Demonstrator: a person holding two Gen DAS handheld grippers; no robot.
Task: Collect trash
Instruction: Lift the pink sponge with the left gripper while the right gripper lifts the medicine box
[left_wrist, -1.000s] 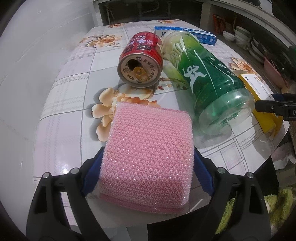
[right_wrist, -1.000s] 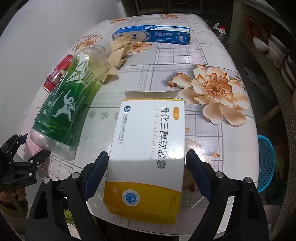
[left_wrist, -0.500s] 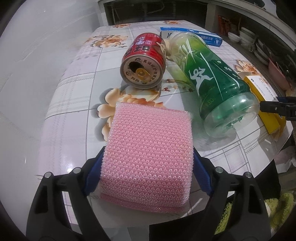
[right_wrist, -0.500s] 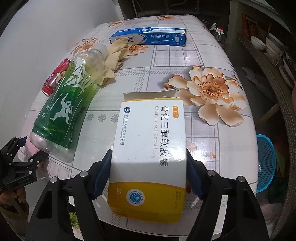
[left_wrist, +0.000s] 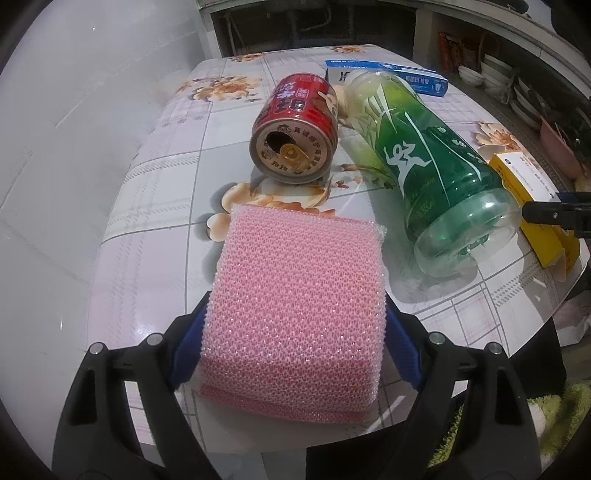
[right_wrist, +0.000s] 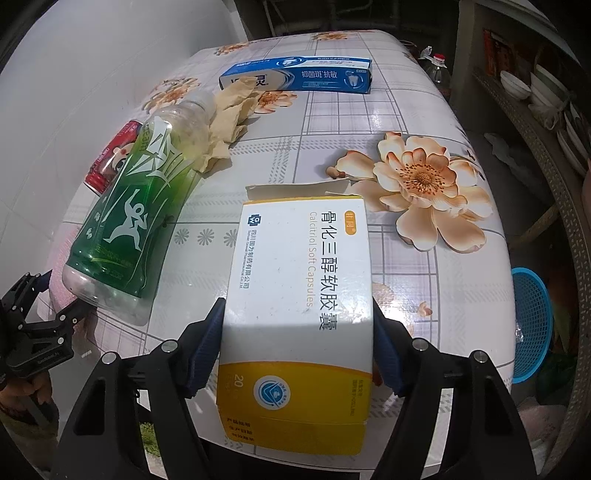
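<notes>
The left claw (left_wrist: 295, 332) is squeezing the pink sponge (left_wrist: 299, 295) and the right claw (right_wrist: 297, 339) is squeezing the medicine box (right_wrist: 299, 295), both beside the green bottle (right_wrist: 136, 214); nothing is lifting off the table (right_wrist: 406, 122) yet.

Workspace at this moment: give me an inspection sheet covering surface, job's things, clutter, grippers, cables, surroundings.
Surface: table under a glossy floral plaid cloth.
Job's things: pink scrubbing sponge; white-and-yellow capsule box, far flap open; green plastic bottle lying on its side; red drink can on its side, opened end toward the left wrist camera; crumpled tan paper; blue toothpaste box.
Clutter: nothing seen.
Grippers: left gripper closed on the sponge; right gripper, jaws just closing, pads against the capsule box.
Cables: nothing seen.
Surroundings: blue basket beside the table; stacked bowls on shelves.
</notes>
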